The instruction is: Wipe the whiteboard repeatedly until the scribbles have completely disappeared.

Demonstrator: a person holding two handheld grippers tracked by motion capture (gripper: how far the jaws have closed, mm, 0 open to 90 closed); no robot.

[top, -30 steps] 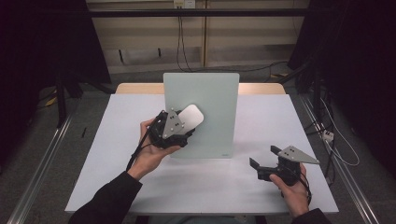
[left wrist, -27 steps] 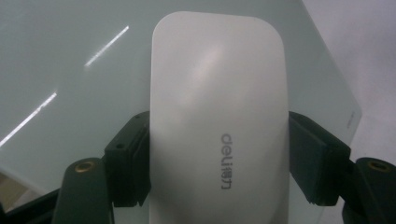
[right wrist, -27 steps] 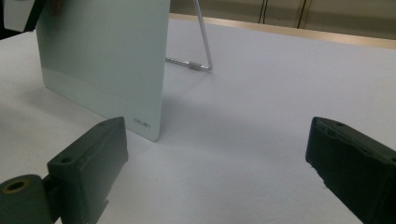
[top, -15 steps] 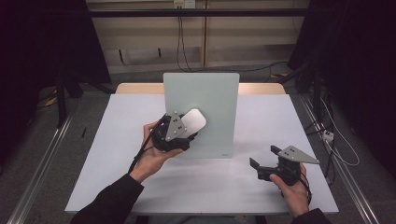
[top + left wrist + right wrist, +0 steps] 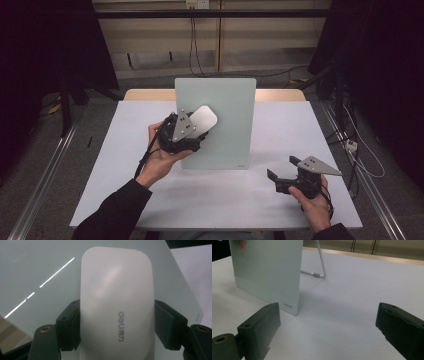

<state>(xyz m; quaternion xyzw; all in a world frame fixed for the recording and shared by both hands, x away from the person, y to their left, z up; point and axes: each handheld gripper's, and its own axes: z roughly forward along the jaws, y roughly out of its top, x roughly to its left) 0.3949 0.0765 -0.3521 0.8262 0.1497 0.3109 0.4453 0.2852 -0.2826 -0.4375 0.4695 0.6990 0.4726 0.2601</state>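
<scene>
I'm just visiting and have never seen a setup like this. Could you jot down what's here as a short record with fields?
Surface: white table
Standing item: pale green glass board, propped upright on a wire stand
Left gripper: shut on a white eraser, held against the board's face
Right gripper: open, holding nothing, low over the table right of the board

Overall light: table lit evenly from above, surroundings dark.
Glare: bright streak across the board in the left gripper view.
Focus: white mouse soft and hazy close up.
Shadows: faint, beneath the board.
</scene>
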